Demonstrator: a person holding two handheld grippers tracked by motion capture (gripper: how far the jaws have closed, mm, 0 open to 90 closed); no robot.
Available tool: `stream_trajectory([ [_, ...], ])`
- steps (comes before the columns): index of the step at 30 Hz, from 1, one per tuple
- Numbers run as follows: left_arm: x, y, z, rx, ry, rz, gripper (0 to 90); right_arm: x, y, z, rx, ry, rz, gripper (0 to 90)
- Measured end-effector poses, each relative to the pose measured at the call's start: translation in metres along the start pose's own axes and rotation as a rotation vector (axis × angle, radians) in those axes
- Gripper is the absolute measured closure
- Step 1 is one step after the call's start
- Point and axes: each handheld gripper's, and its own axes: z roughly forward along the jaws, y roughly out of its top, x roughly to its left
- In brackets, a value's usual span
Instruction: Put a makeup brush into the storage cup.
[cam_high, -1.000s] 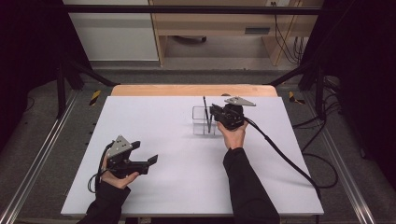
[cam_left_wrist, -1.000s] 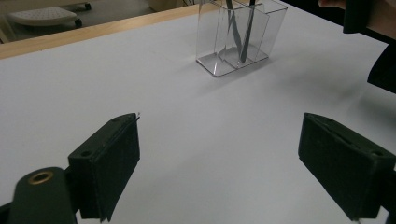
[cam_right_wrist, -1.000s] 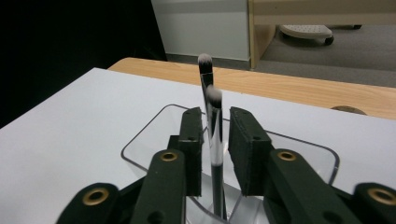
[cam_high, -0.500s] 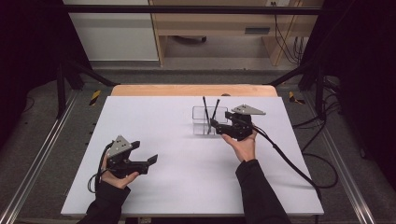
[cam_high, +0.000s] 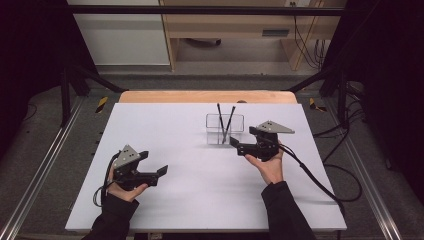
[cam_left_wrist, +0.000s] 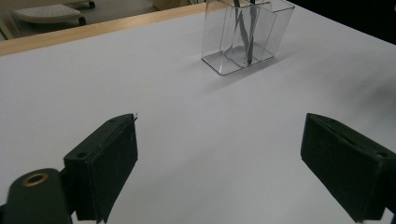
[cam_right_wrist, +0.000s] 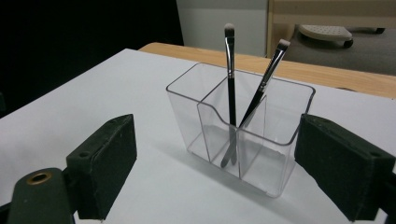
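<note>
Table (cam_high: 200, 200): a big white surface; the clear organizer stands on its far right part, with bare white around it.
Right gripper (cam_high: 235, 145): released, the jaws stand wide apart with nothing between them. It is just beside the organizer, on the near right side of it.
Left gripper (cam_high: 161, 172): also released and empty, low over the near left of the table, well apart from the organizer.
Organizer (cam_right_wrist: 243, 135): a transparent box with inner walls that make several compartments. It stands upright.
Brushes: two thin black brushes with pale tips. The straighter brush (cam_right_wrist: 229, 70) is almost upright; the leaning brush (cam_right_wrist: 266, 79) tilts to the right. Their lower ends meet near the middle divider; I cannot tell if both share one compartment.
Risk, organizer: it looks light, so a jaw that touches the wall may push or tip it.
Risk, brushes: the handles are thin and lean loosely; a grasp that closes off-centre may slip, or disturb the second brush.
</note>
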Motion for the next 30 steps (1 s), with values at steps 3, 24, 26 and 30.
stream_trajectory([
  [3, 0.001, 0.000, 0.000, -0.002, 0.003, 0.001, 10.1, 0.001, -0.004, -0.006, 0.002, 0.014, -0.014, 10.1],
  [24, 0.010, -0.005, -0.007, -0.013, 0.020, -0.016, 9.9, -0.014, -0.033, -0.062, -0.018, -0.008, -0.002, 3.3],
  [26, 0.011, -0.006, -0.008, -0.015, 0.022, -0.020, 9.8, -0.015, -0.037, -0.064, -0.013, -0.007, -0.001, 3.1],
  [30, 0.013, -0.007, -0.010, -0.017, 0.025, -0.026, 9.5, -0.019, -0.044, -0.068, 0.003, -0.017, 0.000, 3.1],
])
